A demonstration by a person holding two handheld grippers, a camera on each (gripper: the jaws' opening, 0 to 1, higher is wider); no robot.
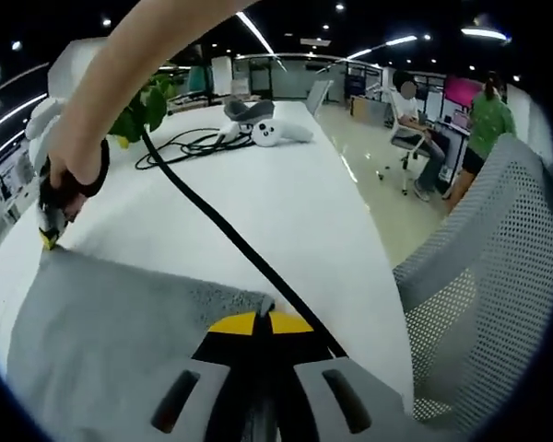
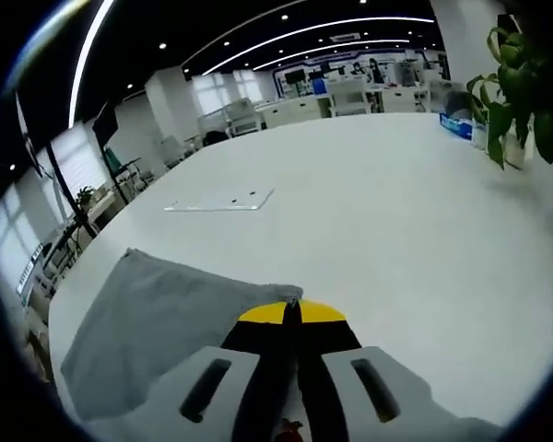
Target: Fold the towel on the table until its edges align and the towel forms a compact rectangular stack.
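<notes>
- The grey towel lies flat on the white surface, and each claw has hold of one of its corners.
- The left claw has its yellow-tipped jaws pressed together on a corner of the cloth, and a black cable runs just past them across the surface.
- The right claw is likewise closed tight on a towel corner; in the left gripper view it appears at the far corner, held by a hand.
- Both grips look shallow, right at the corner tips, so a quick lift could pull the fabric out of one claw and leave the fold lopsided.
- If the two claws travel unevenly, the carried edge will probably land skewed and the edges will not align.
- The cable lies close to the towel; dragging cloth over it could snag or bunch the fold.
- The plant and the white headset sit well apart and seem no threat.
</notes>
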